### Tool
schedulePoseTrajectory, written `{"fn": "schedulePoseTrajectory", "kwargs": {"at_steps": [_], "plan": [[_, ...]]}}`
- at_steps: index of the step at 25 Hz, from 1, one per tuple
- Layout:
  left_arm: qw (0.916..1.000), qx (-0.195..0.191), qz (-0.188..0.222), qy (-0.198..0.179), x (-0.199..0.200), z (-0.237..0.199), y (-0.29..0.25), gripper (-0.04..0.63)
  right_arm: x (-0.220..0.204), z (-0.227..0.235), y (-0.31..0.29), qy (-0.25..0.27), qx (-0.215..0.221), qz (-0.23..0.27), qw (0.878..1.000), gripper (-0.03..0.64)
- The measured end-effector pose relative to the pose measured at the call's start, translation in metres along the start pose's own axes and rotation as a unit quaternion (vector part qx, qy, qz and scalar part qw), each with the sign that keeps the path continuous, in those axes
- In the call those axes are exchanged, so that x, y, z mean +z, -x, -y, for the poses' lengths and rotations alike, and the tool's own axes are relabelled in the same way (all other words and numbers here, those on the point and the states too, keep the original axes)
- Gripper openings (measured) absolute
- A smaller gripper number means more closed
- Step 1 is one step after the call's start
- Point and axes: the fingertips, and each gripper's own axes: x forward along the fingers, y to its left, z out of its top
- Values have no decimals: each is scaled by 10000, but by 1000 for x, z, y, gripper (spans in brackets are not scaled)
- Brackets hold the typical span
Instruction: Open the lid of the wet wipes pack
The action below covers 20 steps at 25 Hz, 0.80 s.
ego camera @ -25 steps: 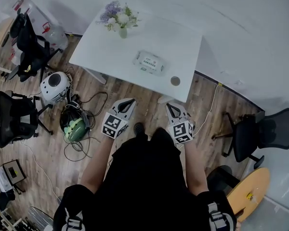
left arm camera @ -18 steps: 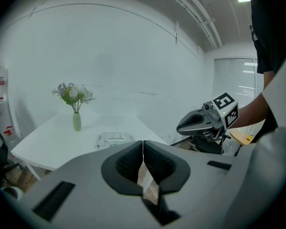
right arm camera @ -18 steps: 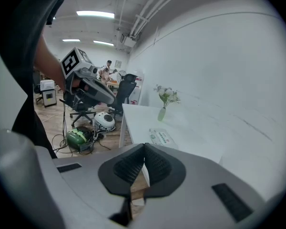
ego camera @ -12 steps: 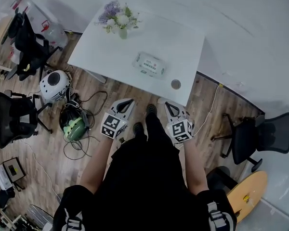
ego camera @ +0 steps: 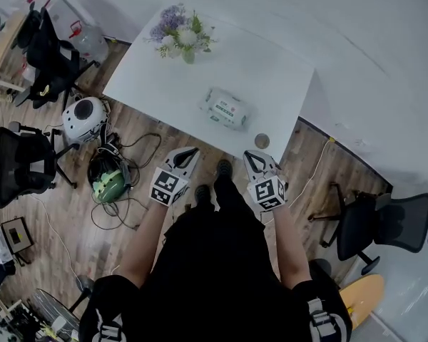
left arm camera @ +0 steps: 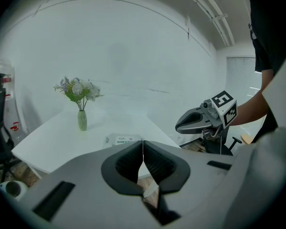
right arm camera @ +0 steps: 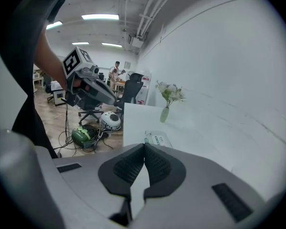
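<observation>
The wet wipes pack (ego camera: 225,109) lies flat, label up, long axis along the near edge of the white bench (ego camera: 271,77). The left claw (ego camera: 191,150) and right claw (ego camera: 249,154) are both pinched together, empty.

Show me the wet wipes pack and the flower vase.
White and green wet wipes pack (ego camera: 225,109), head view, middle of its top face.
Pale green flower vase (left arm camera: 82,120), left gripper view, vase body.

wipes pack (ego camera: 225,108): 1 | vase (ego camera: 189,55): 1 | table (ego camera: 271,63): 1 | chairs (ego camera: 25,166): 3, perhaps more
</observation>
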Motion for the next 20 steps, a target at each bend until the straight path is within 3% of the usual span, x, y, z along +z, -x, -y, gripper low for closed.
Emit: {"fn": "schedulePoseTrajectory", "kwargs": {"at_steps": [12, 20], "plan": [[9989, 459, 0, 110, 30, -23, -42, 21, 19, 61, -42, 347, 451, 294, 9979, 17], [9967, 794, 23, 168, 40, -25, -53, 21, 21, 79, -57, 482, 738, 468, 9950, 17]]}}
